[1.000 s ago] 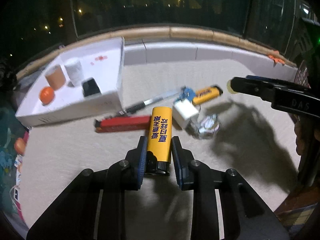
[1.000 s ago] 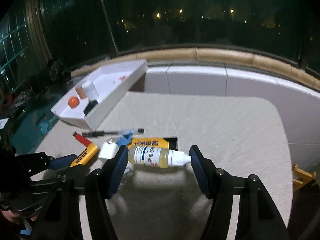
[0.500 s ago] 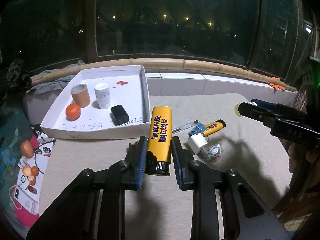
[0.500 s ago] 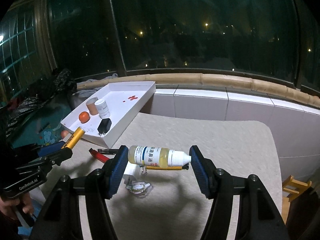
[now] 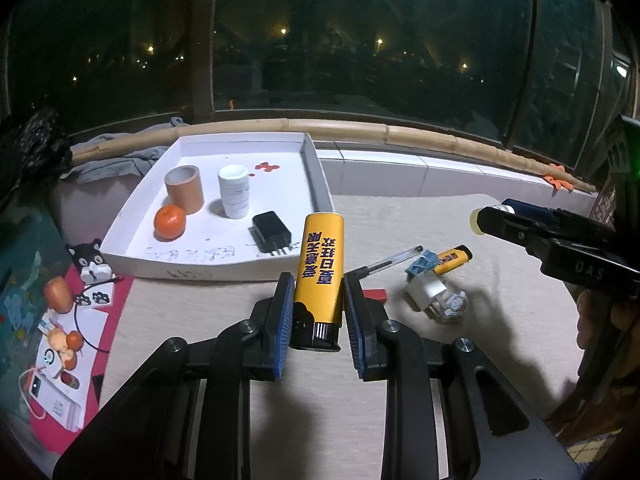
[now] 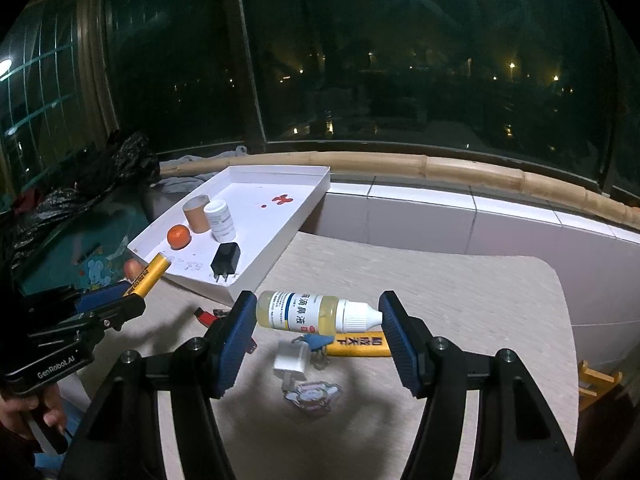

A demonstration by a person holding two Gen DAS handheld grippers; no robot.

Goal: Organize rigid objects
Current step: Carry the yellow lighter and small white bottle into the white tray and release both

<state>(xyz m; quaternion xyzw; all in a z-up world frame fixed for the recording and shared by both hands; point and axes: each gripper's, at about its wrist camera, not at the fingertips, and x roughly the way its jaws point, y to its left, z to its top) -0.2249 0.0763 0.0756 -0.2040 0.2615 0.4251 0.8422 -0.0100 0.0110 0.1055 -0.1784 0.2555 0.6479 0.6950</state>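
My left gripper (image 5: 318, 312) has its fingers clamped on a yellow lighter (image 5: 320, 276), raised above the desk (image 5: 224, 320). My right gripper (image 6: 318, 338) pinches a dropper bottle (image 6: 316, 312) end to end, lying crosswise over the clutter. Below it on the desk lie a white block (image 6: 292, 360), a second yellow lighter (image 6: 360, 346) and a pen (image 5: 394, 260). Beyond, the white tray (image 5: 316, 176) holds a black charger (image 5: 271, 232), an orange (image 5: 170, 222), a white jar (image 5: 234, 190) and a brown tube (image 5: 185, 188).
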